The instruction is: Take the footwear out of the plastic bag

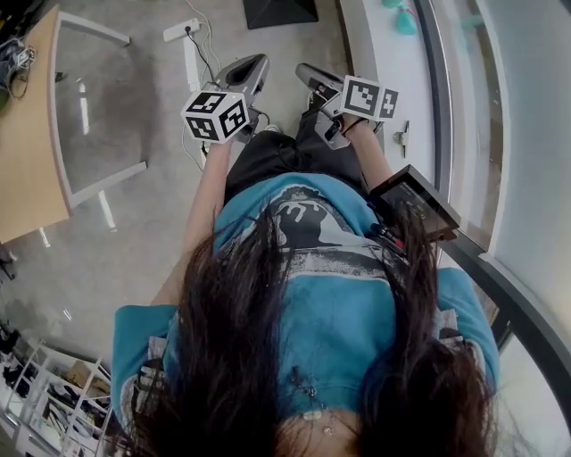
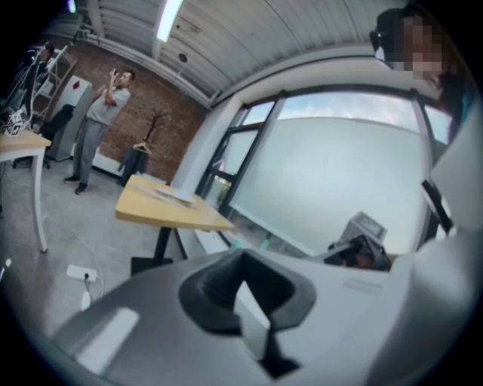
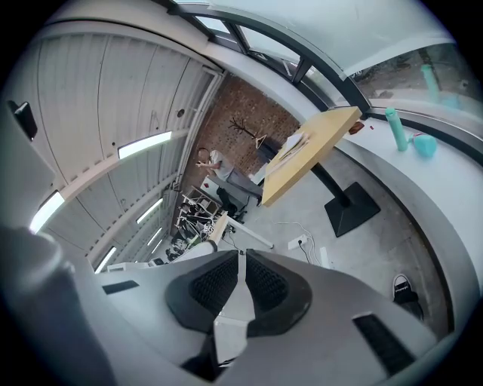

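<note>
No plastic bag and none of the task's footwear shows in any view. I stand over a grey floor and hold both grippers out in front of my waist, side by side in the air. My left gripper is shut, with nothing between its dark pads. My right gripper also has its pads together at the tips and holds nothing. Each carries its marker cube. In the right gripper view, a dark shoe with a white sole stands on the floor below.
A wooden table with a white frame is at the left. A power strip and cable lie ahead, beside a black table base. A curved window sill with teal bottles runs along the right. A person stands far off.
</note>
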`<state>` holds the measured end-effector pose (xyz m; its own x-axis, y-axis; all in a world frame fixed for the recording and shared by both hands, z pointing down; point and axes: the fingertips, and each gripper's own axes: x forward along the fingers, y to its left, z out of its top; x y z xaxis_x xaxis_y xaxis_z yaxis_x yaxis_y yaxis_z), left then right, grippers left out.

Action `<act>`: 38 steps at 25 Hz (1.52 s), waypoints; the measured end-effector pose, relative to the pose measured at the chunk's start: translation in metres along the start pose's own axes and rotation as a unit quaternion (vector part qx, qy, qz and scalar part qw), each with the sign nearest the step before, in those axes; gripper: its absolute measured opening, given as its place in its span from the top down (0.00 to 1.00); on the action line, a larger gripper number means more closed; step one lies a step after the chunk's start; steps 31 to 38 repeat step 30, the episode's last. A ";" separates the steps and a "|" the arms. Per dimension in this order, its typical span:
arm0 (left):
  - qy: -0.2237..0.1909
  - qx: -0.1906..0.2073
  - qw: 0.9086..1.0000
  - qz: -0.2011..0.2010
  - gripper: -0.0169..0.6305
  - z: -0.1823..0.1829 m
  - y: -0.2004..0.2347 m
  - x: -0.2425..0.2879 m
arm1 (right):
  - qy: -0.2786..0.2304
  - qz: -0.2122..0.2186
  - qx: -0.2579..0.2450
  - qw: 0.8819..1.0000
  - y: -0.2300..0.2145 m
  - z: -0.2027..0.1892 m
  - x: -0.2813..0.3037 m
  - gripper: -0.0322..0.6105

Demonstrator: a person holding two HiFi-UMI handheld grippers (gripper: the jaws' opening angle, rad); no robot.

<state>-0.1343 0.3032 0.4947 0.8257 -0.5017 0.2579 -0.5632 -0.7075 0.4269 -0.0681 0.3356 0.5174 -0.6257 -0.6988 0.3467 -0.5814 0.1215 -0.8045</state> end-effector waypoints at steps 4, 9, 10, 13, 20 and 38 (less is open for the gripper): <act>0.002 0.006 1.000 -0.010 0.98 -0.013 -0.019 -0.012 | -0.010 -0.003 -0.002 1.000 0.001 -0.020 -0.021 0.89; 0.009 0.015 1.000 -0.021 0.97 -0.020 -0.029 -0.016 | -0.021 -0.004 -0.003 1.000 0.003 -0.033 -0.033 0.89; 0.010 0.016 1.000 -0.023 0.98 -0.020 -0.029 -0.016 | -0.021 -0.005 -0.002 1.000 0.003 -0.034 -0.033 0.89; 0.017 0.017 0.999 -0.028 0.98 -0.023 -0.030 -0.014 | -0.024 -0.009 0.002 1.000 0.001 -0.037 -0.034 0.89; 0.027 0.020 0.999 -0.041 0.98 -0.027 -0.035 -0.012 | -0.041 -0.017 0.011 0.999 -0.003 -0.038 -0.040 0.89; 0.026 0.020 0.999 -0.036 0.98 -0.029 -0.036 -0.007 | -0.037 -0.017 0.016 0.999 -0.013 -0.034 -0.041 0.89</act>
